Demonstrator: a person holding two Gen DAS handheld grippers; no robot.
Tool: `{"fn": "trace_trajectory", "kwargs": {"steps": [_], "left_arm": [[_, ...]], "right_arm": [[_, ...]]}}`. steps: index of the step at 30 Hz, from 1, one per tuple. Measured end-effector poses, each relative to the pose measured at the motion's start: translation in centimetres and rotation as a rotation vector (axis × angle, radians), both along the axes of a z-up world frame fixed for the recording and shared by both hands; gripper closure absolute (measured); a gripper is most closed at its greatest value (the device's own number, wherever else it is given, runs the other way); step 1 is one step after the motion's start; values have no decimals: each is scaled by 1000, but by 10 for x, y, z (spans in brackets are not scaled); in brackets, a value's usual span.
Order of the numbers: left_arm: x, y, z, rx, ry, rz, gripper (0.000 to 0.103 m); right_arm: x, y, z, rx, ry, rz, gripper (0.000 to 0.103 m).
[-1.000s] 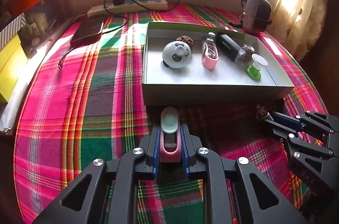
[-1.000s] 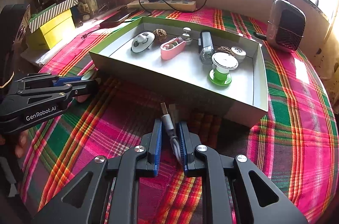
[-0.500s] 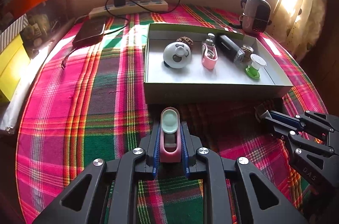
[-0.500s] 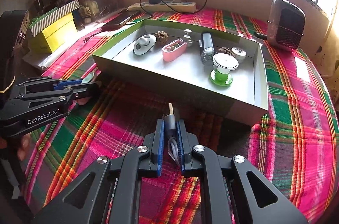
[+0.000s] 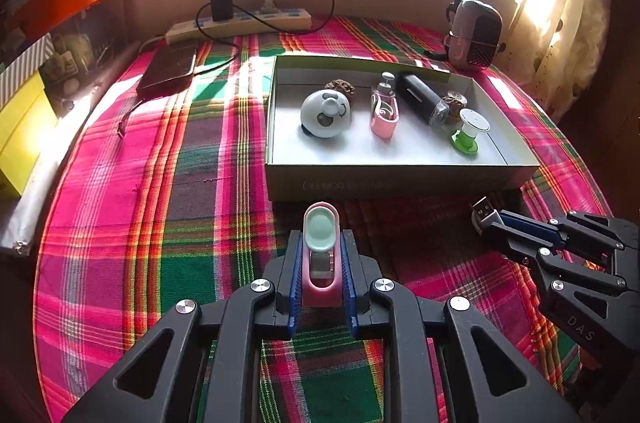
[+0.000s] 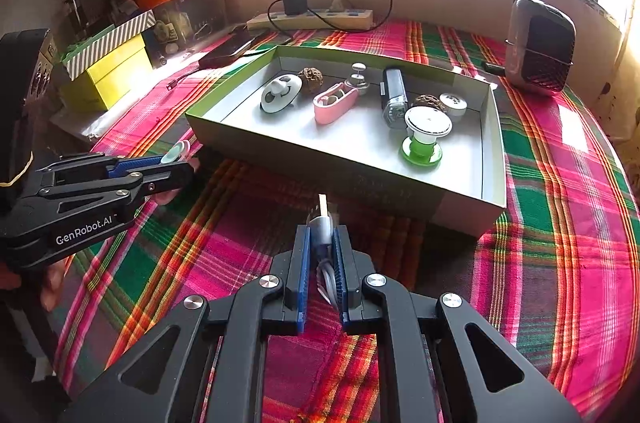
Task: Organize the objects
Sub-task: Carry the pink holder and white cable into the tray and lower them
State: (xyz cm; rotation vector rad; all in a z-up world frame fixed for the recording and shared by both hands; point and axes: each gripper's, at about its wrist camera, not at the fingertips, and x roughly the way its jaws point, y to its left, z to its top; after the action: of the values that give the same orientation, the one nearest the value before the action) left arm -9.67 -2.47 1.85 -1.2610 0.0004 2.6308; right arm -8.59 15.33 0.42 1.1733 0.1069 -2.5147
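Note:
In the left wrist view my left gripper (image 5: 321, 243) is shut on a small pink case with a mint-green lid (image 5: 320, 231), held above the plaid cloth just in front of the open box (image 5: 400, 179). My right gripper (image 6: 321, 235) is shut on a white USB cable (image 6: 326, 275). Its metal plug (image 6: 322, 203) sticks out past the fingertips toward the box's near wall (image 6: 320, 179). Each gripper shows in the other's view: the right one (image 5: 496, 223) low at the right, the left one (image 6: 180, 163) at the left with the pink case (image 6: 176, 151).
The box holds a round white gadget (image 5: 326, 113), another pink case (image 5: 385, 115), a black cylinder (image 5: 420, 99), a green-and-white spool (image 5: 468, 131) and walnuts. A power strip (image 5: 240, 23), a dark phone (image 5: 168, 71) and a mesh-fronted device (image 5: 474, 35) lie behind. Yellow boxes (image 6: 116, 71) stand left.
The right gripper's jaws have closed tighter on the cable, and the plug has turned edge-on and risen off the cloth. The left gripper still holds the pink case, barely moved.

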Motion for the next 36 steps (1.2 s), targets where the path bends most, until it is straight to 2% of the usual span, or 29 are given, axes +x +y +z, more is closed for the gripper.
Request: {"fn": "trace_trajectory", "kwargs": {"steps": [17, 28, 36], "left_arm": [[-3, 4, 22, 16, 47, -10, 87], [-15, 14, 30, 17, 70, -19, 87], [-27, 20, 29, 27, 72, -25, 87]], "right_arm": [[-6, -1, 29, -49, 54, -3, 91], [-33, 0, 45, -68, 82, -52, 91], [-58, 4, 46, -105, 67, -92, 91]]}}
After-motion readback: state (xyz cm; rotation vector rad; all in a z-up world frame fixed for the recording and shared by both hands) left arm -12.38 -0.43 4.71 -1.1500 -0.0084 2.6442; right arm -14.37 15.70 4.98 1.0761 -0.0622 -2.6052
